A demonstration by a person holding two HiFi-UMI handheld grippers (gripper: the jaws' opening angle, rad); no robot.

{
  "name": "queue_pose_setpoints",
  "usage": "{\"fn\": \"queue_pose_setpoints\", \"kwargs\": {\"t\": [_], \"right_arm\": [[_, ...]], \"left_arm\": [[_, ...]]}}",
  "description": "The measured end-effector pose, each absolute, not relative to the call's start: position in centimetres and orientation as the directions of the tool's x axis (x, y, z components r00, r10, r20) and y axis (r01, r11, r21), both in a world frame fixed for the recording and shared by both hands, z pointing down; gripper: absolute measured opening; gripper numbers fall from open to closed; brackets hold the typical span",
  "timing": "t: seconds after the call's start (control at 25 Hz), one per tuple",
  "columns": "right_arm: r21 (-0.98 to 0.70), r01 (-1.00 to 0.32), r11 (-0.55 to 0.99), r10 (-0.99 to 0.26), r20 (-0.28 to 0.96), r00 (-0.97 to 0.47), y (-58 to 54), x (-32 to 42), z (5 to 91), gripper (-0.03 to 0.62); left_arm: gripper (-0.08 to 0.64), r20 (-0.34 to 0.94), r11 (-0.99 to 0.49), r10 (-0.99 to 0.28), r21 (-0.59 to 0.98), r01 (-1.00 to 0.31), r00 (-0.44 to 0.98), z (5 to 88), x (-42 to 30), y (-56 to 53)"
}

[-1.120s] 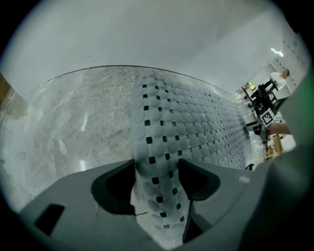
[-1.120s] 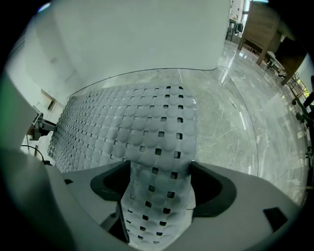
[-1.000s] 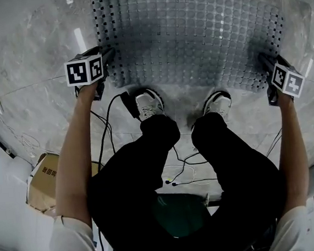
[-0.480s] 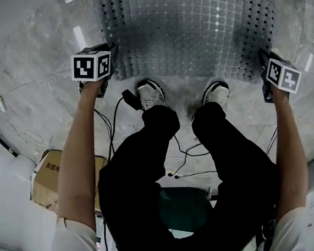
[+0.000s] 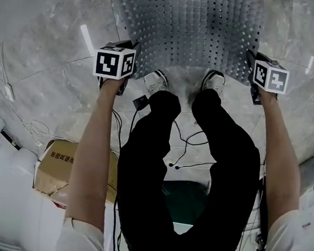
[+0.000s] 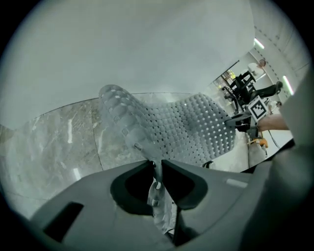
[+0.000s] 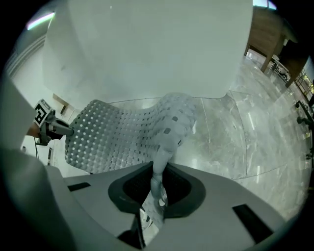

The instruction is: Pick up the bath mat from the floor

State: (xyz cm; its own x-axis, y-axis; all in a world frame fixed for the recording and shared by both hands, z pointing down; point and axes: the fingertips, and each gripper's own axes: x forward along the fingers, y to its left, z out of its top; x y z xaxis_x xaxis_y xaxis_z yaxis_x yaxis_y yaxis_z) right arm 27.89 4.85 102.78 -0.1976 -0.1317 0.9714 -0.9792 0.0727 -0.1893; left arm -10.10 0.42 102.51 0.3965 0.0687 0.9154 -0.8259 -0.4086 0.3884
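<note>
Both grippers came up and inward versus a second ago, and the near edge of the bath mat [image 5: 191, 25] rose with them. Left gripper [image 6: 158, 164]: jaws closing, pinching the mat's left near corner. Right gripper [image 7: 158, 169]: jaws closing, pinching the right near corner. Mat sags between the two, near edge off the marble floor [image 5: 44, 44], just ahead of the person's shoes [image 5: 155, 82].
</note>
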Motion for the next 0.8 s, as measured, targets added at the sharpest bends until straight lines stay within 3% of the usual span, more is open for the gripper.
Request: {"fn": "queue_pose_setpoints", "kwargs": {"t": [0.44, 0.8], "right_arm": [[-0.235, -0.938, 0.256, -0.104, 0.958, -0.268, 4.6, 23.7, 89.9, 0.051], [-0.225, -0.961, 0.16, -0.104, 0.964, -0.243, 9.1, 24.0, 79.2, 0.049]], "left_arm": [[0.061, 0.87, -0.445, 0.11, 0.475, -0.759, 0.48, 90.2, -2.8, 2.1], [0.061, 0.872, -0.448, 0.123, 0.475, -0.757, 0.474, 79.4, -3.8, 5.8]]}}
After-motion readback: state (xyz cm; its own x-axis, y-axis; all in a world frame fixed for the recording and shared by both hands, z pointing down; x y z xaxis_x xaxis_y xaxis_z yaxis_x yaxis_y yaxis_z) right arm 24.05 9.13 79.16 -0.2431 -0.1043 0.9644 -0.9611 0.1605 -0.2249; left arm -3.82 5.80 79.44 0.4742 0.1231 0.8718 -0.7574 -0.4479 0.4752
